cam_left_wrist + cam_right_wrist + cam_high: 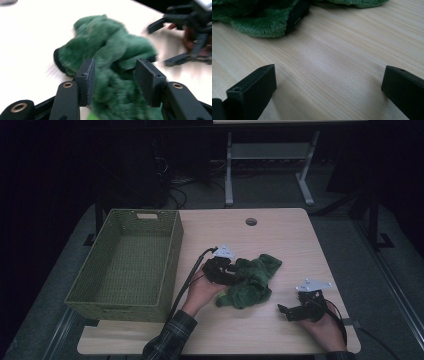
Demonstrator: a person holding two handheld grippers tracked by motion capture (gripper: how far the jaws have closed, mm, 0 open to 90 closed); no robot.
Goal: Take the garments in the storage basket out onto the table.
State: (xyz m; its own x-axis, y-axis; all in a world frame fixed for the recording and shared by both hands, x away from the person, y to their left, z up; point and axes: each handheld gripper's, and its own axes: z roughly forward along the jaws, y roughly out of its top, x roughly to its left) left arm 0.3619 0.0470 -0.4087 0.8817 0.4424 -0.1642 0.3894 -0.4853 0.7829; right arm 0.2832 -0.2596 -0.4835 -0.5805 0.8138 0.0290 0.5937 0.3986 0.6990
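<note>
A crumpled green plush cloth [251,280] is seen on the pale wooden table [280,235], bunched between the parted jaws of the left gripper [115,82]; whether the pads press it cannot be told. The right gripper [284,310], jaws wide apart over bare wood, is held well clear of the cloth. A green woven basket [165,265] stands beyond the left gripper.

Light wooden table [280,240], green woven basket [127,265] at its left, crumpled green plush cloth [252,280] mid-table
</note>
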